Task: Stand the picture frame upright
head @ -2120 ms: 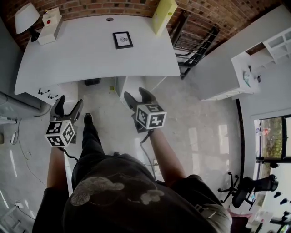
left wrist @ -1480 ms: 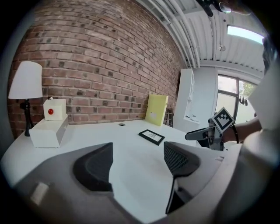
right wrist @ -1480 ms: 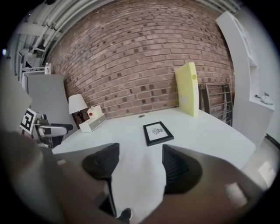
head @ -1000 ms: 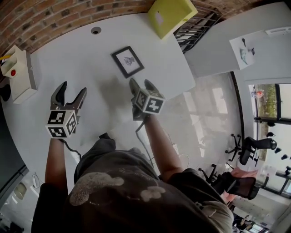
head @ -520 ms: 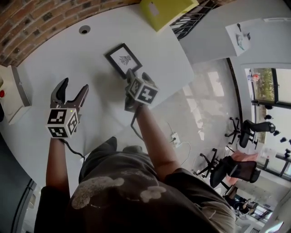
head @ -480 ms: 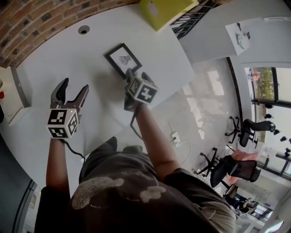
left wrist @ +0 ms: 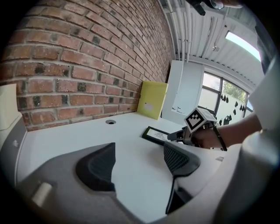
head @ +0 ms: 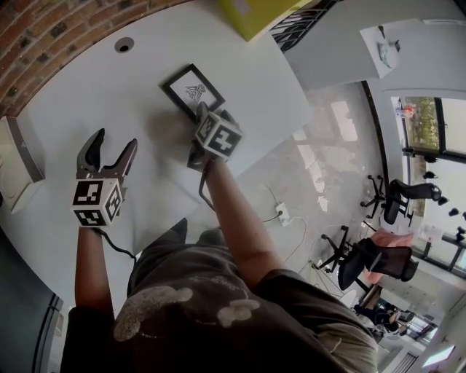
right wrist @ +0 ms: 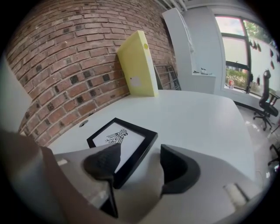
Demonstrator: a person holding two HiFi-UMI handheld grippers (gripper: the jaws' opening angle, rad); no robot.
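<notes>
The black picture frame (head: pixel 191 89) lies flat on the white desk (head: pixel 87 95), its white print facing up. My right gripper (head: pixel 212 114) is open at the frame's near corner. In the right gripper view the frame (right wrist: pixel 123 138) fills the middle, and the right gripper (right wrist: pixel 139 162) has its left jaw over that near corner and its right jaw over bare desk beside the edge. My left gripper (head: pixel 114 140) hovers open and empty over the desk to the left, apart from the frame (left wrist: pixel 155 134). The left gripper (left wrist: pixel 138 159) holds nothing.
A yellow folder (head: pixel 255 10) leans on the brick wall behind the frame, also yellow folder (right wrist: pixel 136 65). A round cable hole (head: pixel 124 44) sits at the back of the desk. A beige box (head: pixel 14 162) stands far left. The desk's right edge (head: pixel 291 131) drops to the floor.
My right gripper has moved forward until its open jaws reach the frame's near corner. The left gripper stays open in about the same place. The frame has not moved on the desk.
</notes>
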